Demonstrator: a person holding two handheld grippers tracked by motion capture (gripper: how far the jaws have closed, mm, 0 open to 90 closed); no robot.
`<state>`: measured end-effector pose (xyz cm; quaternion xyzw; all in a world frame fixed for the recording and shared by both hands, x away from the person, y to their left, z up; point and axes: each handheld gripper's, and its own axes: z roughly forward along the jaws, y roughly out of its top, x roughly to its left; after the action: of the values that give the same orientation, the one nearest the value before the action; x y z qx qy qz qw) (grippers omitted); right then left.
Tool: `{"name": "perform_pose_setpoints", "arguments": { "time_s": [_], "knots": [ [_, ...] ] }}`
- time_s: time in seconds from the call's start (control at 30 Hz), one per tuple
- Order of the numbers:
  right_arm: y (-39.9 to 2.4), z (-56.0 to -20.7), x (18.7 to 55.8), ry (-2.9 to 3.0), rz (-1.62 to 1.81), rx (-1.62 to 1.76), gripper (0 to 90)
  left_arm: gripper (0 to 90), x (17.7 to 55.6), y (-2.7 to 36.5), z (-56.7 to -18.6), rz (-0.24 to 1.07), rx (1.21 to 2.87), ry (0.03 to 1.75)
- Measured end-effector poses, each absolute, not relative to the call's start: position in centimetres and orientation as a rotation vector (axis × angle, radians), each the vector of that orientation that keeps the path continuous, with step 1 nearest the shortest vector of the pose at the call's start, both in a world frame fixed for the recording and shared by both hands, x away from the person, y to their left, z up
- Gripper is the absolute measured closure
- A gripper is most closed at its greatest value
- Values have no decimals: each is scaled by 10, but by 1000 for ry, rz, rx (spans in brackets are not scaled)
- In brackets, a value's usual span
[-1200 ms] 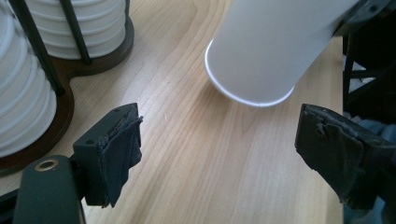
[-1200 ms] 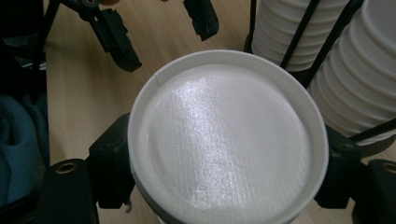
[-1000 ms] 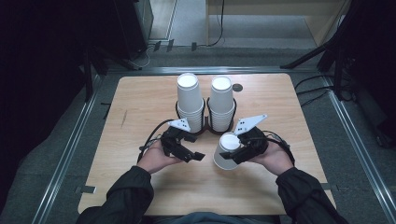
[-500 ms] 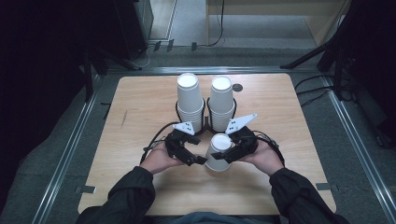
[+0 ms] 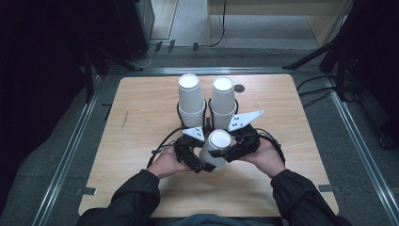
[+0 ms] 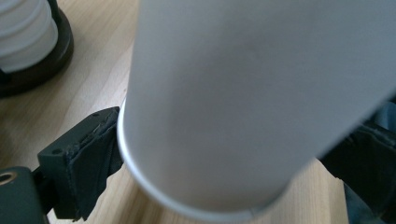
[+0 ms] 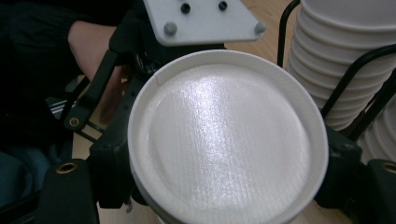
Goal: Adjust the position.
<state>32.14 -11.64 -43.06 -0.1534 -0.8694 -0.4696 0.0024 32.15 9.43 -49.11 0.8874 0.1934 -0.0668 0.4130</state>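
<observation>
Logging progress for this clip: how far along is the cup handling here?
Done: two stacks of upside-down cups stand in the black wire holders at the far side of the table. In hand: one upside-down cup is clamped by the right gripper, with the left gripper closing around its rim end. Left: that cup is not yet on either stack.

Your sleeves point(image 5: 127, 197) are dark, black or near it, long, cuffs ending at the wrists; hands bare. Both grippers are black, blocky bodies. Left gripper point(image 5: 200, 162) carries a small grey three-cornered plate point(image 5: 194, 133) with dark dots; right gripper point(image 5: 221, 153) has a bigger plate point(image 5: 244, 120), same dotted marking. Black cables point(image 5: 162, 143) loop off each one. Up close in the right gripper view, your left plate point(image 7: 201, 18) shows dark holes and rounded grey screw heads; brass-coloured inserts point(image 7: 67, 167) sit in the black jaw blocks.
</observation>
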Motion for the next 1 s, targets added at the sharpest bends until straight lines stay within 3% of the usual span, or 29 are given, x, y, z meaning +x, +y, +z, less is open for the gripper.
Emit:
{"name": "perform_pose_setpoints", "arguments": {
  "time_s": [0.3,0.67,1.0],
  "knots": [
    [-115,-425,319,-2639,-1557,-487,242,24,321,92,-490,-205,2156,484],
    [-120,-426,322,-2594,-1576,-501,243,114,320,95,-485,-145,2167,445],
    [-126,-426,327,-2503,-1583,-548,174,130,321,102,-475,-130,2149,431]
  ]
}}
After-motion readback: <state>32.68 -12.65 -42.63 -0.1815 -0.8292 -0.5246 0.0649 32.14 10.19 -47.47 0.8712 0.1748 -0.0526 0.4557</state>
